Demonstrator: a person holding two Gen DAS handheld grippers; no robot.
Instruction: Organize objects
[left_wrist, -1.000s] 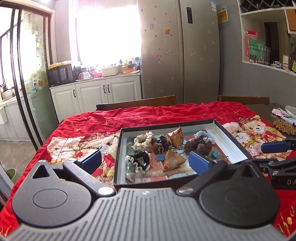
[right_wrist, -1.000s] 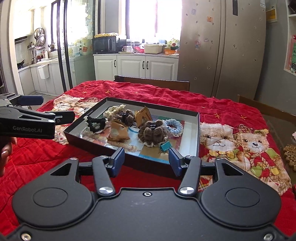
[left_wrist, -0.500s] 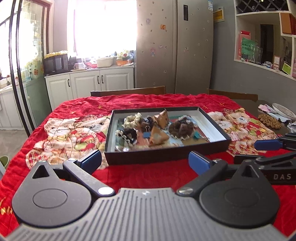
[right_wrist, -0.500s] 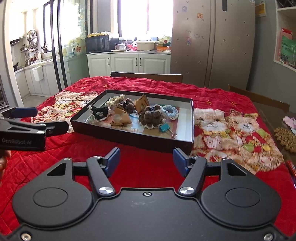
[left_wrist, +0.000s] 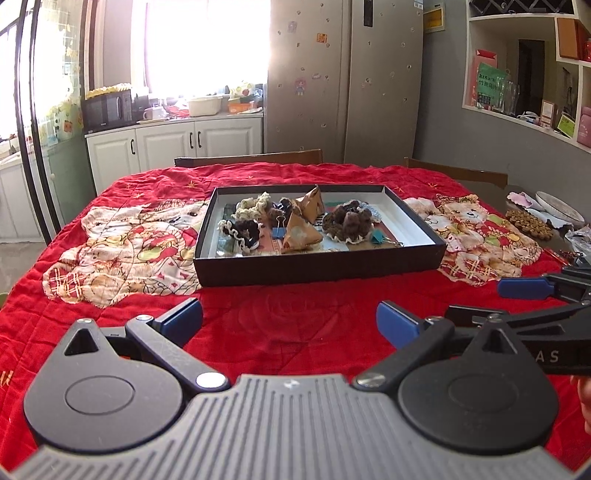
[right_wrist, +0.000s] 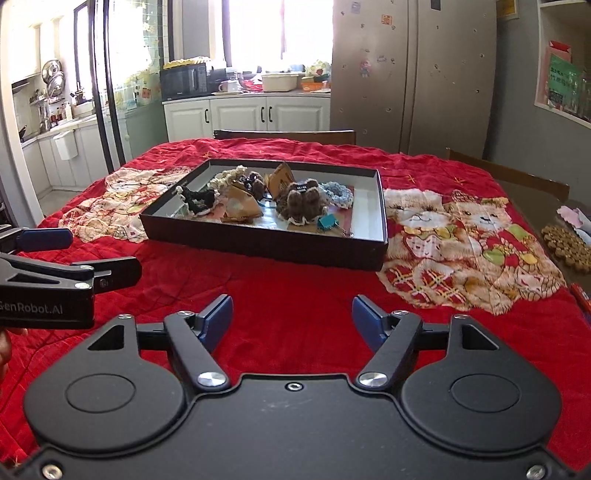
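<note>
A shallow black box (left_wrist: 317, 264) (right_wrist: 258, 242) sits mid-table on the red bear-print cloth. Inside lie scrunchies, among them a brown one (left_wrist: 347, 221) (right_wrist: 303, 201) and a black one with white trim (left_wrist: 242, 232), tan pyramid pouches (left_wrist: 299, 232) and a teal binder clip (right_wrist: 327, 223). My left gripper (left_wrist: 290, 319) stands open over bare cloth in front of the box, nothing between its fingers. My right gripper (right_wrist: 291, 319) is likewise short of the box; its jaws are opening and hold nothing. Each gripper shows at the other view's edge.
A beaded mat (left_wrist: 528, 223) and a plate (left_wrist: 557, 206) lie at the table's right edge. Wooden chair backs (left_wrist: 247, 159) stand behind the table. Kitchen cabinets (right_wrist: 243, 114) and a fridge (left_wrist: 347, 77) fill the background.
Both grippers have drawn back from the box, which now looks smaller and farther away. The right gripper's jaws have spread wider.
</note>
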